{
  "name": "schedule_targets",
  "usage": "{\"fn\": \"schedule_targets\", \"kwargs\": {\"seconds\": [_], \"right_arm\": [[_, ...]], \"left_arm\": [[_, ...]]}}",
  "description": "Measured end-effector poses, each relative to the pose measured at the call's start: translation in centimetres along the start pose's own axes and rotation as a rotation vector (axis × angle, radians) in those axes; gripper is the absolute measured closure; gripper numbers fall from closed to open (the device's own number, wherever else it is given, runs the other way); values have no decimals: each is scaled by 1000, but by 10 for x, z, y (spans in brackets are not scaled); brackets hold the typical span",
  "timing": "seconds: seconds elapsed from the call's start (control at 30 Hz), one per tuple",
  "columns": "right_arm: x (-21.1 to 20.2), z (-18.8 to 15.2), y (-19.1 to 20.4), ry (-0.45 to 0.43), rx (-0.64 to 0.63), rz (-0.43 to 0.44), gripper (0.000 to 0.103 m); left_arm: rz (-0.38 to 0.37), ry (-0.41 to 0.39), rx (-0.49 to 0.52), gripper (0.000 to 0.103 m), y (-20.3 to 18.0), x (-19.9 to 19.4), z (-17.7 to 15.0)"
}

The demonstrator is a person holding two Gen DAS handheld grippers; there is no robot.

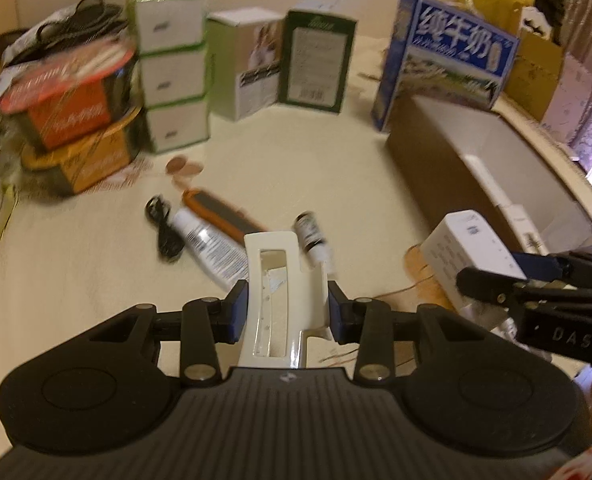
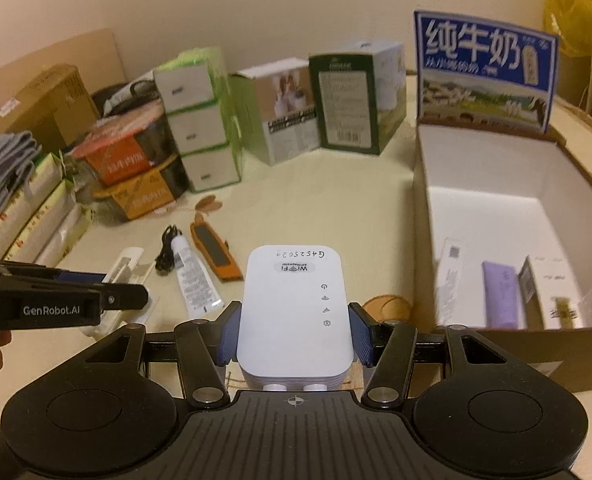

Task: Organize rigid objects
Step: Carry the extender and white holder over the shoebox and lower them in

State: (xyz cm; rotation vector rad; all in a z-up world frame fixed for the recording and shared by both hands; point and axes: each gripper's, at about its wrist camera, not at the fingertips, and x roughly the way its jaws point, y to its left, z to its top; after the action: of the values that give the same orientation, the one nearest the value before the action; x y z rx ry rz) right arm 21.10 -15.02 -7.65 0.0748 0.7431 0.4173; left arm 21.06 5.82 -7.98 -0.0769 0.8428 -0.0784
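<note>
My left gripper (image 1: 288,312) is shut on a cream plastic bracket (image 1: 274,280) and holds it above the table. My right gripper (image 2: 294,334) is shut on a white WiFi repeater (image 2: 294,308), left of the open cardboard box (image 2: 423,216). The box holds a purple tube (image 2: 501,294) and white packets (image 2: 449,276). On the table lie a white tube (image 1: 210,246), an orange-edged sharpening stone (image 1: 220,214), a black cable (image 1: 162,224) and a small dark bottle (image 1: 311,234). The repeater also shows in the left wrist view (image 1: 467,252), with the right gripper (image 1: 491,280) on it.
Stacked white-green boxes (image 1: 172,68), two noodle bowls (image 1: 72,120), a photo box (image 1: 244,64) and a dark green box (image 1: 315,60) line the back. A blue milk-carton flap (image 2: 483,72) stands behind the open box. Long flat packages (image 2: 28,220) lie at left.
</note>
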Motion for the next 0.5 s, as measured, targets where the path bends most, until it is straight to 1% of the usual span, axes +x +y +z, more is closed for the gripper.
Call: {"fn": "schedule_targets", "kwargs": {"seconds": [0.1,0.2,0.37,0.5], "right_arm": [[-15,7,-8,-23,7,-17,51],[-30,15,-22,-56,16,-35,51],[-51,27,-55,-97,46,-79,51],[-61,33,-87,-110,76,-126,51]], "left_arm": [[-15,-32,23,68,-17,-7,11],[-56,-52,38,68,-36,-10,25],[-118,-69,83,68,-78,-8,43],[-181,-69,100,68,-115,1,59]]}}
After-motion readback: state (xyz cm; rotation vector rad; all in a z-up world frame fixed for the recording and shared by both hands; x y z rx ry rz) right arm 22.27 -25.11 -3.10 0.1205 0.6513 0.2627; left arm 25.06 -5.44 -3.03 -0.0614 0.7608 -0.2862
